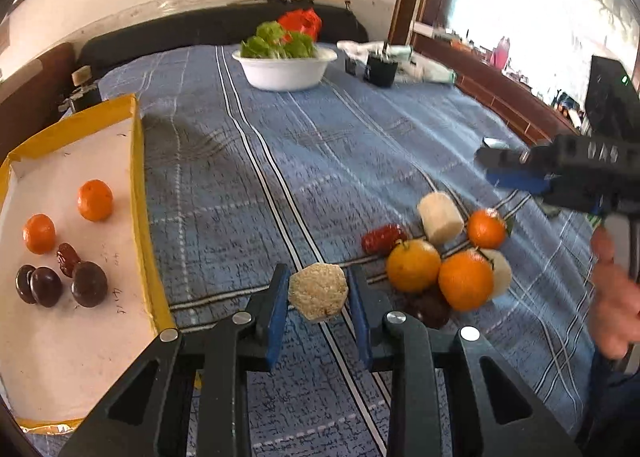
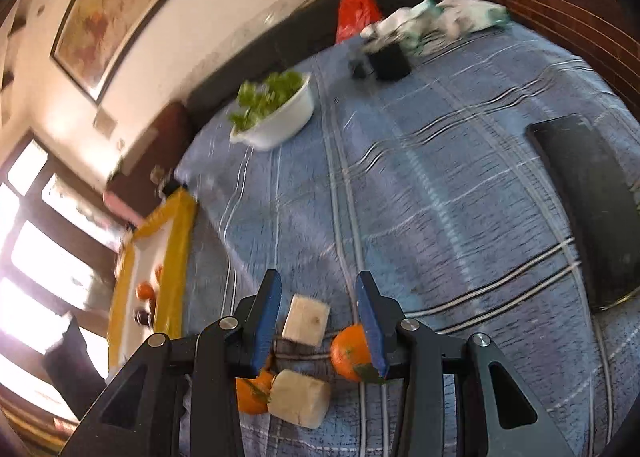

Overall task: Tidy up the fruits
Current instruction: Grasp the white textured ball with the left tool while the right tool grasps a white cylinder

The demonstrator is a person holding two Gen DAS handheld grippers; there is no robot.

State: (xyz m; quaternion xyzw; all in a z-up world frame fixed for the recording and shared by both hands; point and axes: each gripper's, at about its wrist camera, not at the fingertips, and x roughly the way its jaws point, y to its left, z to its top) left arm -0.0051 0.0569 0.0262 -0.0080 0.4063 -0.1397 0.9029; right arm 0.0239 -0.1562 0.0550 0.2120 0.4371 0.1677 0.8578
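Note:
My left gripper (image 1: 318, 291) is shut on a pale sugarcane piece (image 1: 317, 292), held just above the blue checked cloth. A yellow-rimmed white tray (image 1: 136, 161) at the left holds two mandarins (image 1: 95, 200), a red date (image 1: 67, 258) and dark round fruits (image 1: 89, 283). A pile at the right has three mandarins (image 1: 413, 266), a red date (image 1: 382, 238) and two more sugarcane pieces (image 1: 440, 218). My right gripper (image 2: 318, 313) is open above that pile, over a sugarcane piece (image 2: 306, 320), with a mandarin (image 2: 349, 351) by its right finger. It also shows in the left wrist view (image 1: 504, 167).
A white bowl (image 1: 286, 71) of green leaves stands at the far middle, with a red bag (image 1: 302, 21) behind it. Black small boxes (image 1: 380, 69) and white wrappers (image 1: 416, 69) lie at the far right. A black flat device (image 2: 588, 201) lies on the cloth at the right.

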